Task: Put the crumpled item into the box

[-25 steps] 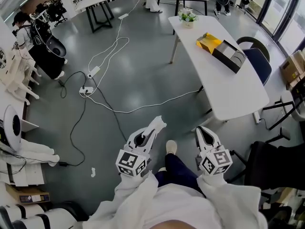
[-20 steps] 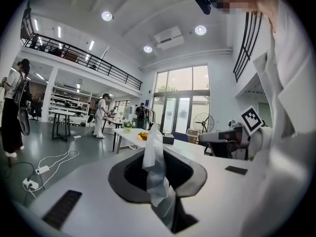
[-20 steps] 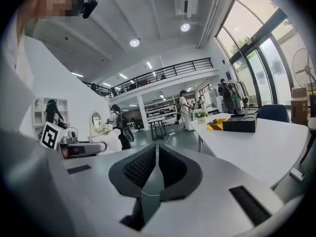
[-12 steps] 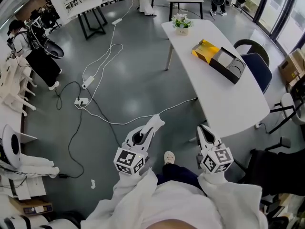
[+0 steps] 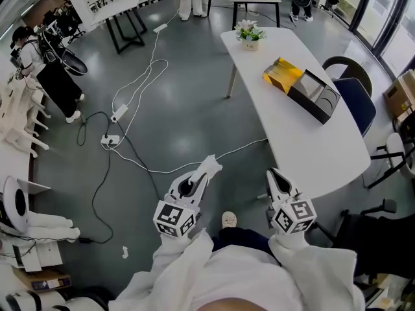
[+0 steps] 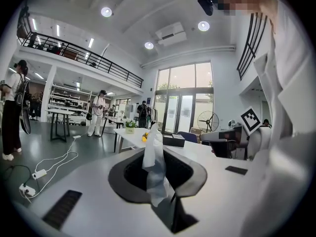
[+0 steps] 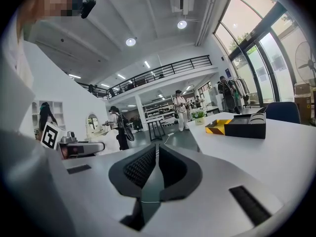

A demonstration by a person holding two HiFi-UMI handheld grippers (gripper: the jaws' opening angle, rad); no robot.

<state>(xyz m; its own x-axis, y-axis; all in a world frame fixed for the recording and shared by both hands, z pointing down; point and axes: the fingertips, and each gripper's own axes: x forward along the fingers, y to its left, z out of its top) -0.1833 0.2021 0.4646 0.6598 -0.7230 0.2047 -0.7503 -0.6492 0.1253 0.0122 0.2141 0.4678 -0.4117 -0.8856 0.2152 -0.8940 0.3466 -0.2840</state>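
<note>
Left gripper (image 5: 203, 175) still clamped on the crumpled item (image 6: 152, 154), person's walked closer to the table (image 5: 305, 154), so the box (image 5: 316, 96) at upper right looks nearly reachable.

Tabletop (image 5: 314, 149) bare before box (image 5: 315, 96); plant pot (image 5: 249, 34) beyond; cables (image 5: 139, 83) cross floor (image 5: 194, 118).

White crumpled item (image 6: 152, 154), perhaps tissue or thin film, pinched upright between left gripper (image 5: 205, 175) jaws, sticking up past them. Black box (image 5: 316, 96), open, yellow flap at far end, lying on white worktop (image 5: 305, 144), far right, well apart.
</note>
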